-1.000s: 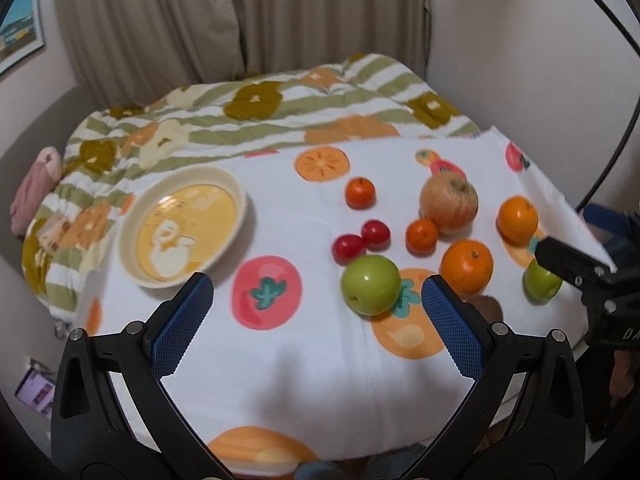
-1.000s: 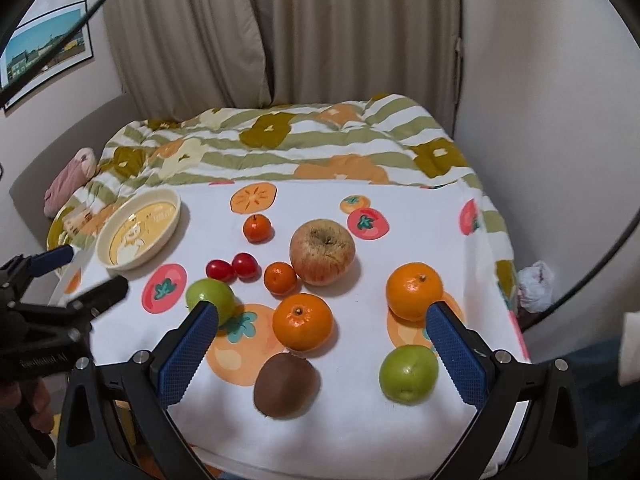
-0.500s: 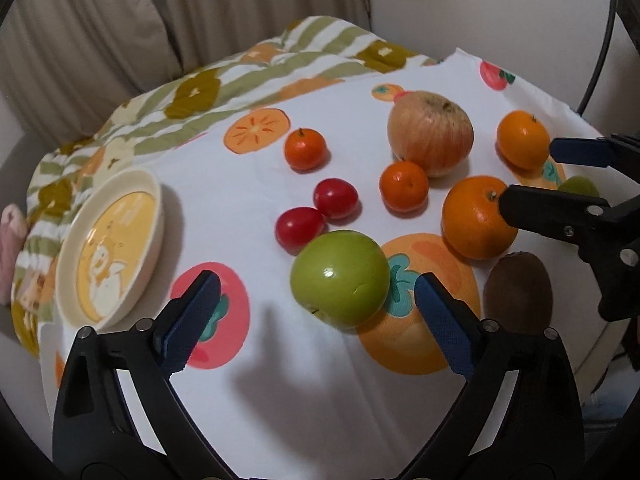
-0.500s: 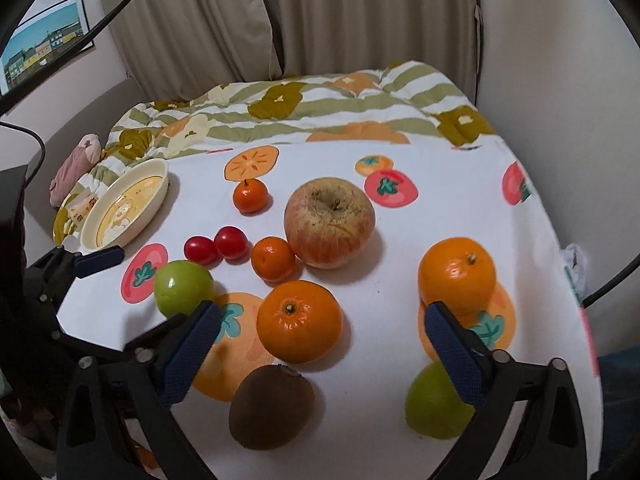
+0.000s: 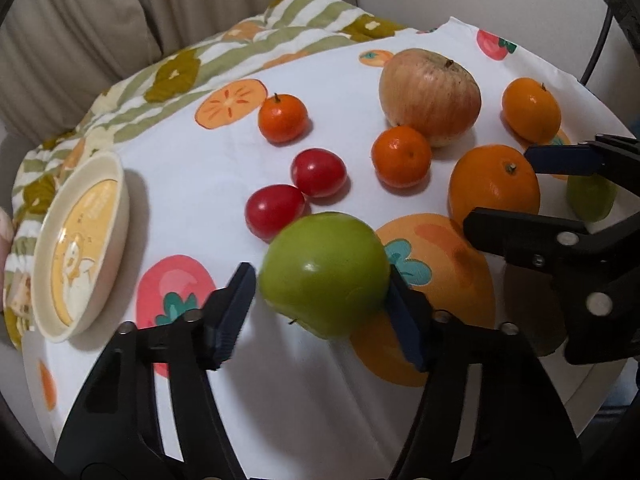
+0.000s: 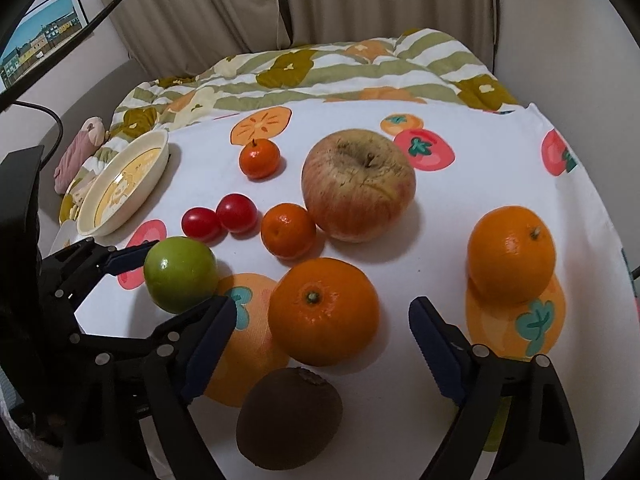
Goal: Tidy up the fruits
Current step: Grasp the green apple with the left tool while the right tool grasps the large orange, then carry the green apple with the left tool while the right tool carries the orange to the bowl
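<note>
No legible writing, left tool (image 5: 320,284) closing around green apple (image 5: 324,274) at centre frame, right tool (image 6: 320,332) open over orange (image 6: 323,311), fruit-print cloth (image 6: 460,208) on desk, beige curtain (image 6: 320,0) at top.

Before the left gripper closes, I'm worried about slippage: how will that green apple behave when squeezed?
The green apple looks glossy and round, so it may slip between the left gripper pads. It probably rolls if nudged, and seems firm.
</note>
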`<action>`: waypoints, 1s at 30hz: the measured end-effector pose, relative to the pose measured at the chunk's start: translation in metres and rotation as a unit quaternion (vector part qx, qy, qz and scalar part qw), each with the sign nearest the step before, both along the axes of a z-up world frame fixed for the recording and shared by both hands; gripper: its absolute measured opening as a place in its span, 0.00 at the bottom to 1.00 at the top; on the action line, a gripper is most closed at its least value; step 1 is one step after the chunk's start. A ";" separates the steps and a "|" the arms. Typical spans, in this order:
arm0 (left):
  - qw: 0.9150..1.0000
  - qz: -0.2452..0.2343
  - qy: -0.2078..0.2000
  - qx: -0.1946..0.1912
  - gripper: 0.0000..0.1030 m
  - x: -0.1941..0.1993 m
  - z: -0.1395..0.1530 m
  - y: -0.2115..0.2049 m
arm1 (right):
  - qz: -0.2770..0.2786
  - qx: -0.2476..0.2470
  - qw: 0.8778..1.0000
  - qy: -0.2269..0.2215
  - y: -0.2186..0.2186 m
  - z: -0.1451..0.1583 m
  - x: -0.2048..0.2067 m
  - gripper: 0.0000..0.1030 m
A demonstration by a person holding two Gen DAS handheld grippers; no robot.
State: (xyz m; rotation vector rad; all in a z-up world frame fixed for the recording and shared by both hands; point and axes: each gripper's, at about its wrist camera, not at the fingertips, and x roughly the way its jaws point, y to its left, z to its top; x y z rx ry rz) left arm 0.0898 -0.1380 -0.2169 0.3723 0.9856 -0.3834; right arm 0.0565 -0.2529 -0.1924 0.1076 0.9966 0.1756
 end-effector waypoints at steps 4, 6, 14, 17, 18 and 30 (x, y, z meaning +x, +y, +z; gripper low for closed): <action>1.000 -0.001 -0.003 0.000 0.59 0.000 -0.001 -0.002 | 0.002 0.001 1.000 0.007 0.001 -0.004 0.005 0.76; 1.000 0.001 -0.001 0.000 0.59 0.000 -0.001 -0.002 | 0.004 0.005 1.000 0.011 0.001 -0.006 0.006 0.73; 1.000 0.016 -0.003 0.001 0.58 -0.001 0.000 0.000 | 0.008 0.002 1.000 0.024 0.003 -0.014 0.010 0.58; 1.000 0.025 -0.004 0.000 0.58 -0.002 0.001 0.002 | 0.009 -0.003 1.000 0.023 0.004 -0.014 0.011 0.54; 1.000 0.028 -0.004 0.000 0.58 -0.002 0.002 0.003 | 0.009 -0.003 1.000 0.023 0.004 -0.014 0.011 0.54; 0.997 0.066 -0.029 -0.008 0.58 -0.004 0.030 0.015 | 0.023 -0.001 1.000 -0.001 0.007 0.004 0.009 0.54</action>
